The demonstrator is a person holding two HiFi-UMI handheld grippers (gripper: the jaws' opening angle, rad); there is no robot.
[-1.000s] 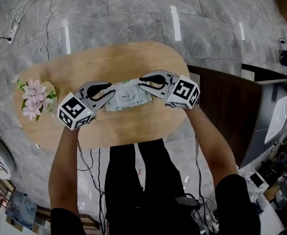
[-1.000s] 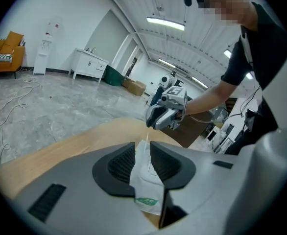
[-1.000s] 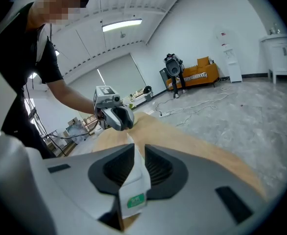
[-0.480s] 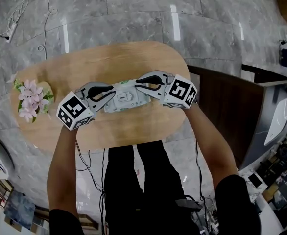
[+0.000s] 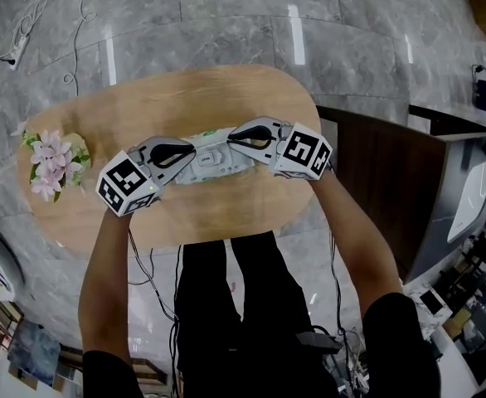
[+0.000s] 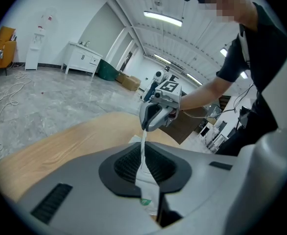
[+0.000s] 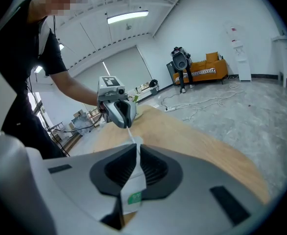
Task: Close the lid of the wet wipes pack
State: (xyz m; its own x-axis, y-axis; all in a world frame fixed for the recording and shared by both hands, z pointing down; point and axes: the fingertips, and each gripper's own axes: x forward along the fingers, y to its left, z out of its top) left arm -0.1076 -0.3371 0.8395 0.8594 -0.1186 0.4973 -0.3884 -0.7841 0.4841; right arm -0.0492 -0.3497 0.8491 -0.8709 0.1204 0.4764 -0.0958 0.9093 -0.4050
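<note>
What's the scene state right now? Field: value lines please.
surface: oval wooden table
object: wet wipes pack, mid-table, lying lengthwise between the grippers
left gripper: jaws shut on the pack's left end seam
right gripper: jaws shut on the pack's right end seam
lid: on the pack's top face; open or shut not readable
other: pink flowers at the table's left end, apart from the pack

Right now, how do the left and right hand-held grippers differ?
The left hand-held gripper clamps the wet wipes pack at its left end; the right hand-held gripper, its right end. The left one's marker cube sits nearer the person than the right one's. Shared: both shut on thin end seams.
</note>
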